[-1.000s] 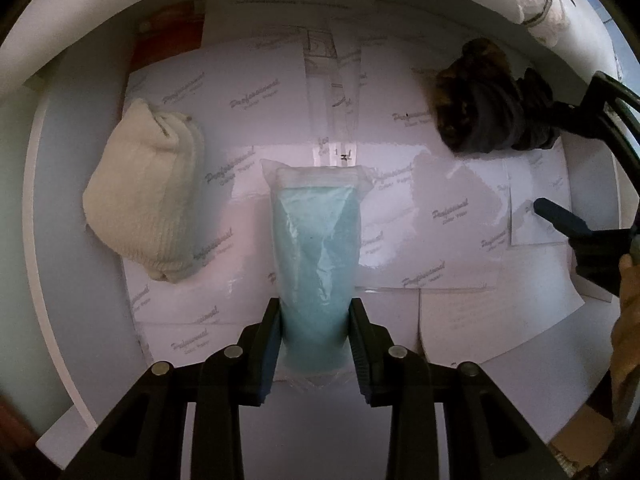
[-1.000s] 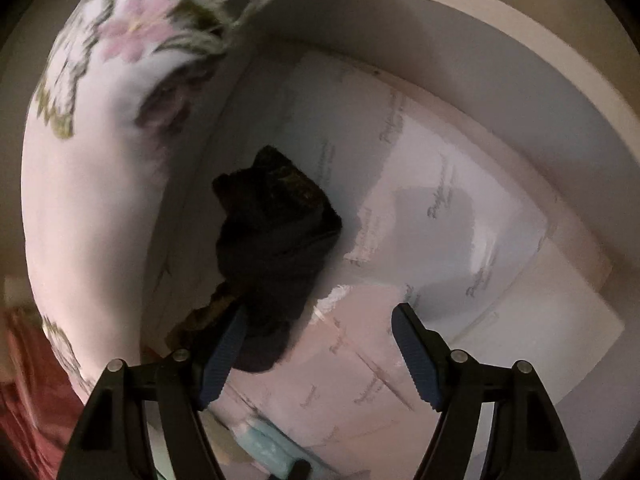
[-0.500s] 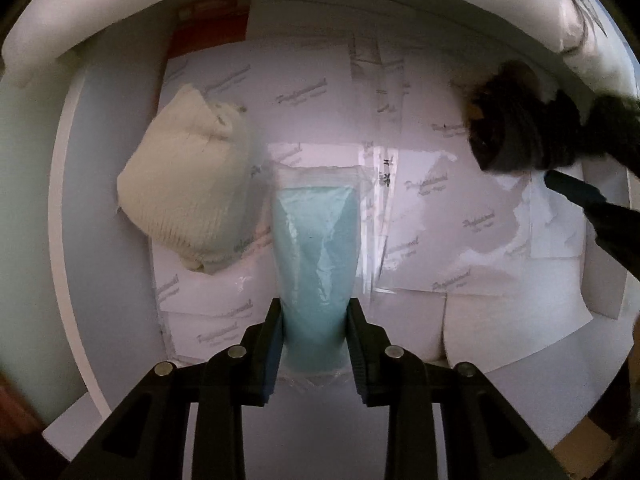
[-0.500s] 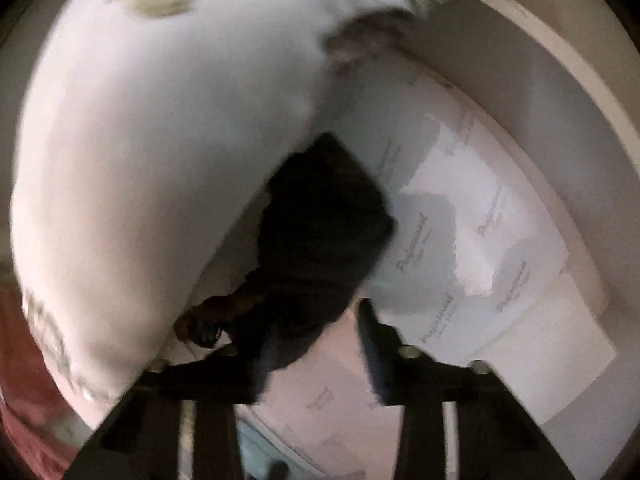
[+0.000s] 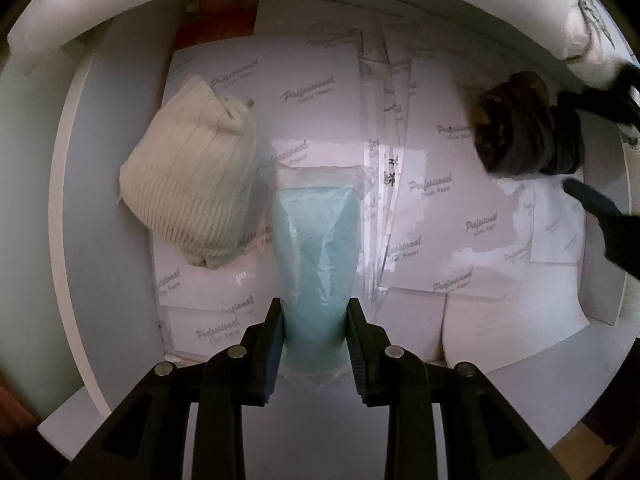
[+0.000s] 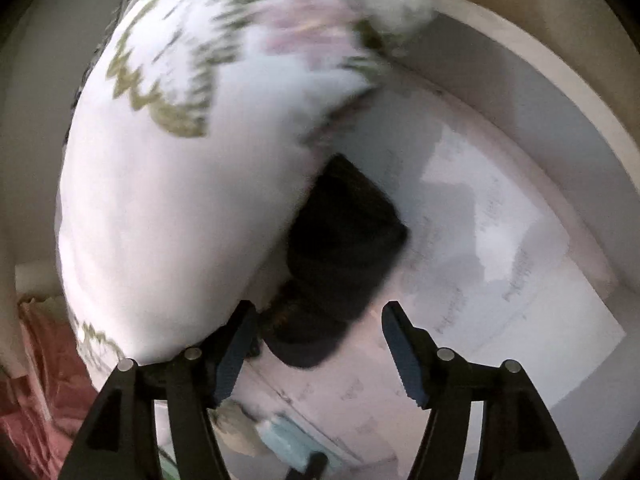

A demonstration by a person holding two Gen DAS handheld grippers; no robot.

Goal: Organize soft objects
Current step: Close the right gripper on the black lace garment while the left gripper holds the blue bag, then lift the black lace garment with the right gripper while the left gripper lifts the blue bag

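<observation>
Right claw (image 6: 320,344) has just reopened around crumpled dark cloth (image 6: 340,256).

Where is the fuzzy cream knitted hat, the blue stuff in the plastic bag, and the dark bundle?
cream knitted hat (image 5: 192,184), left wrist view, ribbed middle
blue plastic bag (image 5: 316,248), left wrist view, middle
dark cloth bundle (image 6: 340,248), right wrist view, centre

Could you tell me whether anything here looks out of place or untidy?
Yes: the printed paper sheets under everything lie overlapped and skewed rather than squared up. The dark cloth bundle sits crumpled at the edge, beside the floral pillow, far from the cream knit item.
</observation>
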